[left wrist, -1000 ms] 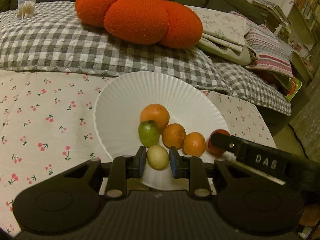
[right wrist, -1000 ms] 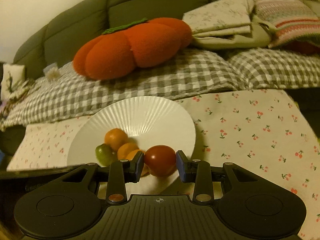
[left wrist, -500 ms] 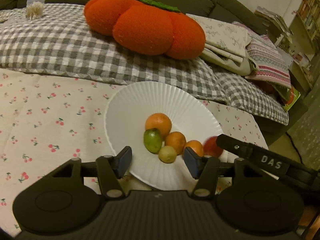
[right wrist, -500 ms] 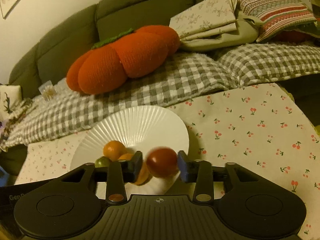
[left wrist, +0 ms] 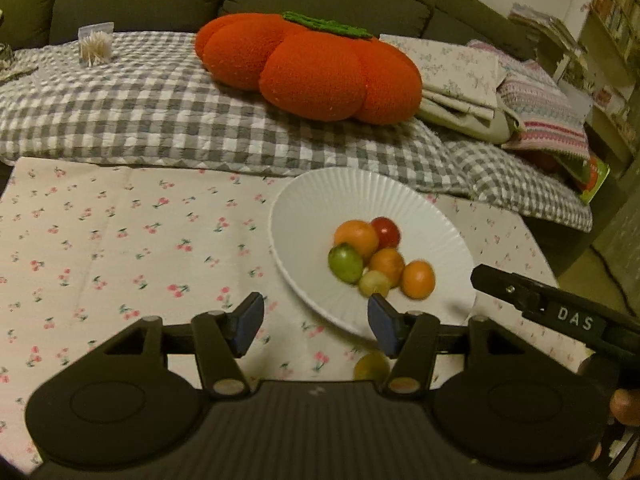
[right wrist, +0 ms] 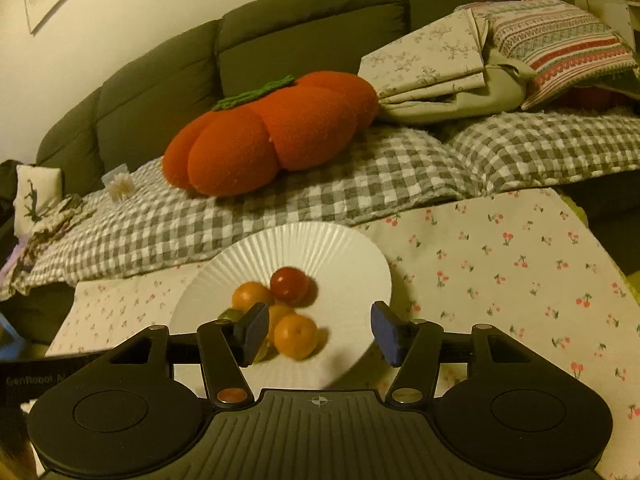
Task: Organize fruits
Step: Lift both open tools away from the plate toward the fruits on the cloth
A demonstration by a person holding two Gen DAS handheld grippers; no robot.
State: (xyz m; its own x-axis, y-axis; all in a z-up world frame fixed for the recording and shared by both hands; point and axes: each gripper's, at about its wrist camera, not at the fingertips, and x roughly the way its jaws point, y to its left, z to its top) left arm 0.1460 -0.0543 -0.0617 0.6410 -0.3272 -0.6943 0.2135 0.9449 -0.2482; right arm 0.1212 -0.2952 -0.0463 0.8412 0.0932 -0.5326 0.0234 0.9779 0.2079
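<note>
Now both the left gripper [left wrist: 314, 330] and right gripper [right wrist: 318, 334] are hanging open and empty near the plate [left wrist: 320, 200], six fruits sitting clustered inside so nothing rolls off.

Dim, warm yellowish indoor light in both views, with no hard glare. Brightest on the white plate [left wrist: 320, 200] ahead of the tongs; soft shadow beside the fruit pile [right wrist: 280, 312] on the right. Slightly motion-blurred fruit, smeared at the edges. Strong fisheye bending toward the frame borders, black vignette in the corners. Grainy and murky on the dark sofa [right wrist: 280, 40] far beyond the tongs.
</note>
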